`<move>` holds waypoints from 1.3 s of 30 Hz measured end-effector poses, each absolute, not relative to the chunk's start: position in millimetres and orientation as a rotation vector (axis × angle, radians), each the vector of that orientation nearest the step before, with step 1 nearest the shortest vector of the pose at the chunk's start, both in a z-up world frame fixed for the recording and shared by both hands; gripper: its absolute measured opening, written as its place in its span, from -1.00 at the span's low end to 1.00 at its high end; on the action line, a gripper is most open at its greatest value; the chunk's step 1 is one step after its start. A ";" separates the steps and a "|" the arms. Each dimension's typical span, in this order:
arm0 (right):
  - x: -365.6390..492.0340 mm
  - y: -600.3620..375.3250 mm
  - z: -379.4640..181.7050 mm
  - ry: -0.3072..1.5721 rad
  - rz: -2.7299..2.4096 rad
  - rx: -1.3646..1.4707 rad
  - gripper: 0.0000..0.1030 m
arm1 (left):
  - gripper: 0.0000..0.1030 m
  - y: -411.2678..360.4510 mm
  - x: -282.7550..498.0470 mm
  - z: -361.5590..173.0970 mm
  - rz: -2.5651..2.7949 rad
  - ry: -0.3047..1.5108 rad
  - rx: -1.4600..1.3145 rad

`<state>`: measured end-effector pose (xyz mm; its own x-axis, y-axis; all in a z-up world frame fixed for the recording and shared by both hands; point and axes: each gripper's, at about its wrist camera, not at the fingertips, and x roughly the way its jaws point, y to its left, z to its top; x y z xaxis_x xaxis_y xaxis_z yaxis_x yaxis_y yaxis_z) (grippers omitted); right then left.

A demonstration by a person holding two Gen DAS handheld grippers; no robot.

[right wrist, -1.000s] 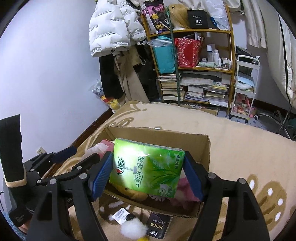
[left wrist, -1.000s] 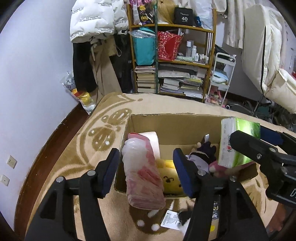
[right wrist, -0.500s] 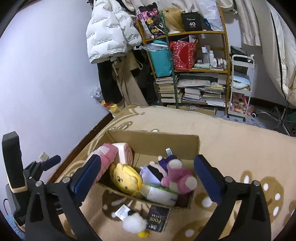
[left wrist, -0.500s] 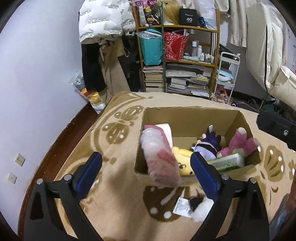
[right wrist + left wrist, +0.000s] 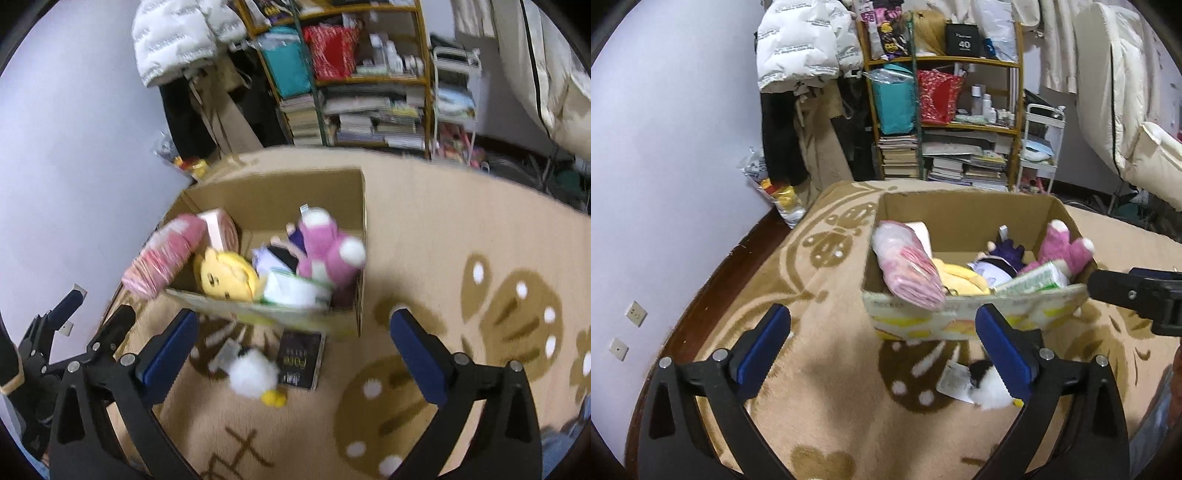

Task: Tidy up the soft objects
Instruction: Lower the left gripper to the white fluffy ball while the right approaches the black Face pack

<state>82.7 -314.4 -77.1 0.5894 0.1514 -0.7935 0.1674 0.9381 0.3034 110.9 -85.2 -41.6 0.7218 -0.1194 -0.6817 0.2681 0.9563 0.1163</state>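
An open cardboard box stands on a beige patterned rug. It holds a pink wrapped pack leaning over its front left rim, a yellow plush, a purple doll, a pink plush and a green tissue pack. My left gripper hovers before the box, its jaws opening with nothing between them. My right gripper stands open and empty over the box's near wall. A white and black plush lies on the rug in front.
A dark packet lies by the box's front. Behind stand a crowded shelf, hanging coats and a white cart. A wall and a strip of wooden floor run along the left.
Both grippers have let go and drawn back from the box. The pink pack and the green tissue pack now rest inside it. The right view has tipped downward.
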 end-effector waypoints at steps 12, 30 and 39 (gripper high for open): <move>90.0 -306.9 -112.5 1.047 -0.026 0.369 1.00 | 0.93 -95.8 108.5 -73.7 -0.284 0.797 0.183; 98.3 -318.2 -140.4 1.163 -0.061 0.429 1.00 | 0.93 -121.1 115.8 -105.5 -0.377 0.874 0.209; 103.2 -322.3 -150.6 1.200 -0.075 0.461 1.00 | 0.93 -130.5 117.8 -119.2 -0.420 0.905 0.170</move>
<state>103.2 -322.3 -150.6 0.3715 0.1846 -0.9099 0.2959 0.9054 0.3045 117.8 -130.5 -119.2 0.5430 -0.2815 -0.7911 0.4224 0.9058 -0.0324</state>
